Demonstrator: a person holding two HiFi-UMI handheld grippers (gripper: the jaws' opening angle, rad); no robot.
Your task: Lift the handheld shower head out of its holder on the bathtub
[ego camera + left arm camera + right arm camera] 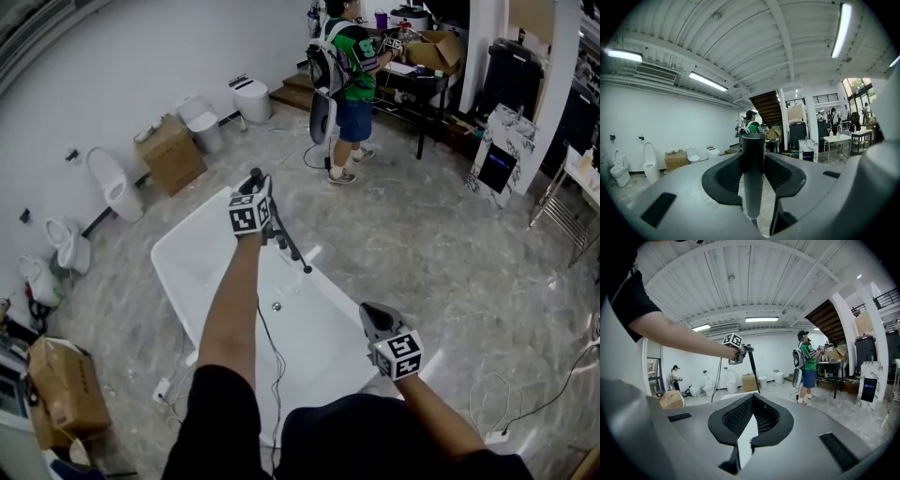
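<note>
The left gripper's (753,177) jaws pinch the shower head (292,247), which runs upright across them, while the farther right gripper's (743,430) jaws stay out of it, pressed together and empty

Black shower head (292,251) tilted; over white bathtub (176,261)

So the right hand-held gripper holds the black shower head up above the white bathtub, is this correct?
No, the left hand-held gripper holds the black shower head up above the white bathtub. The left gripper view shows its handle clamped between the jaws; the right hand-held gripper is shut, empty.
</note>
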